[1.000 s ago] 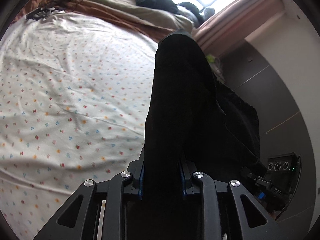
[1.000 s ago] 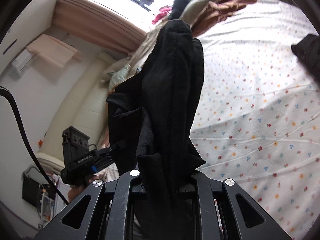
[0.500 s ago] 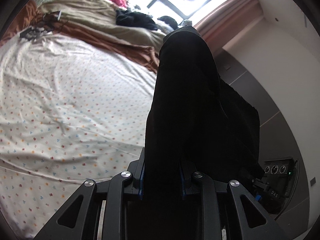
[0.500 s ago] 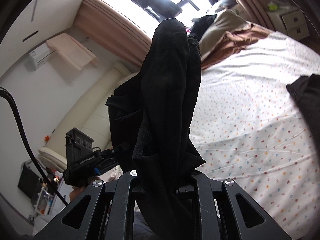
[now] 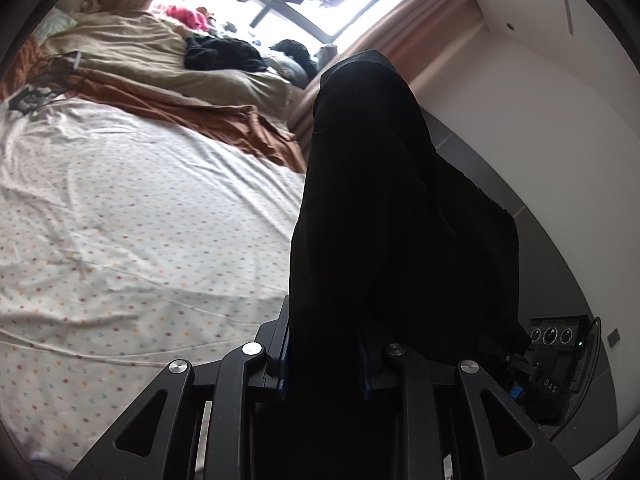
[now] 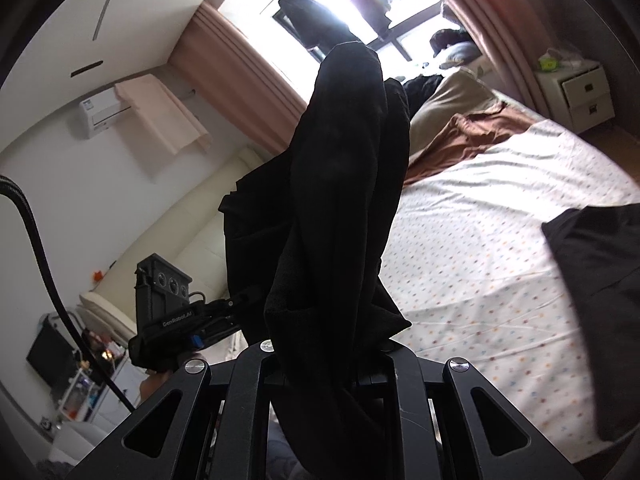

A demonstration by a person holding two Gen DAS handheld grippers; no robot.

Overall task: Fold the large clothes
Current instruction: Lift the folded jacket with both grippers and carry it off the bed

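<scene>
A large black garment (image 5: 372,208) hangs between both grippers, held up above the bed. In the left wrist view it drapes over the fingers of my left gripper (image 5: 324,356), which is shut on it; the fingertips are hidden under the cloth. My right gripper (image 6: 332,356) is likewise shut on a bunched fold of the black garment (image 6: 340,184). Each gripper shows in the other's view: the right one (image 5: 536,376) at lower right, the left one (image 6: 188,320) at lower left. Both pinch the same stretch of cloth.
A bed with a white dotted sheet (image 5: 132,216) lies below, with a brown and beige quilt (image 5: 168,80) heaped at the window end. Another dark garment (image 6: 596,280) lies on the sheet at right. A white nightstand (image 6: 580,96) stands beyond the bed. A black cable (image 6: 36,248) hangs at left.
Both grippers have risen with the black garment and tilted up: the window and curtains now fill the top of both views and less of the sheet shows. The grips are unchanged.
</scene>
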